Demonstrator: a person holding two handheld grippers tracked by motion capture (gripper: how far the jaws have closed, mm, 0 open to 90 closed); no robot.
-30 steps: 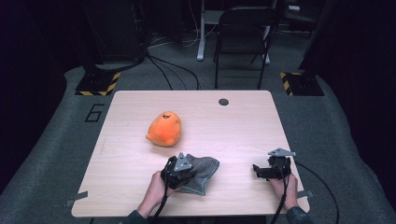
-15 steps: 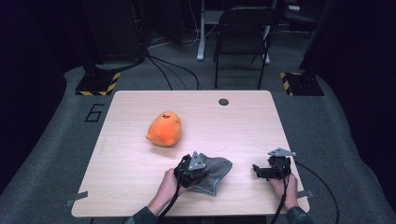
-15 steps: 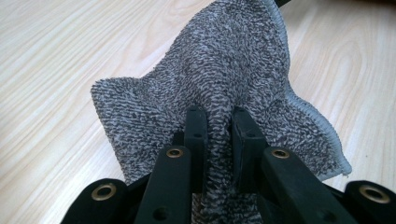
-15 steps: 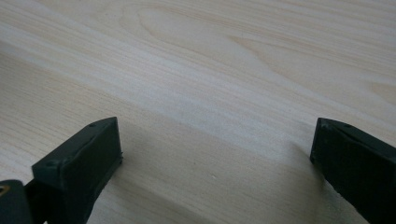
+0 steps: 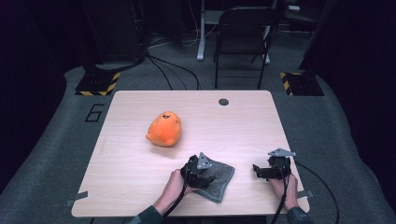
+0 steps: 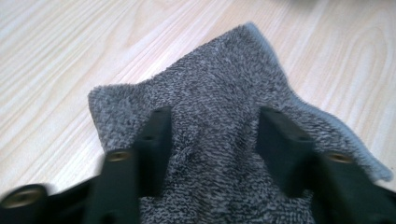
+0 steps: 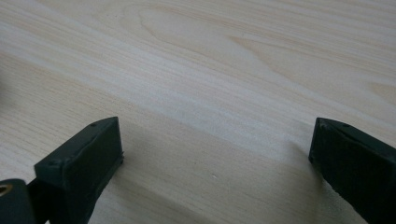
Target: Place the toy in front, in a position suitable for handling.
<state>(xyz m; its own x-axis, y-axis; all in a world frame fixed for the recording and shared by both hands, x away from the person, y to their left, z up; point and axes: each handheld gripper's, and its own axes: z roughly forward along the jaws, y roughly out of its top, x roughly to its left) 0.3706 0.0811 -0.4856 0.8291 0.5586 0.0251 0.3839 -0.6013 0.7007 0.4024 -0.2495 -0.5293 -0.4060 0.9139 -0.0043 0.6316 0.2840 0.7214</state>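
Left gripper view shows our left tool (image 6: pixel 212 140) just opened over the grey towel (image 6: pixel 219 93), gripping nothing. Our right tool (image 5: pixel 268 170) rests wide open and empty, farther off on the surface (image 5: pixel 140 172).

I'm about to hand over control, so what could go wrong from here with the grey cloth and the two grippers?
1. The left gripper has just been opening, its jaws apart over the grey cloth; a fold might catch on a jaw and drag when it lifts.
2. The cloth lies near the table's front edge; a tug toward the person could pull it off.
3. The right gripper hangs open above bare wood, too far to steady the cloth.
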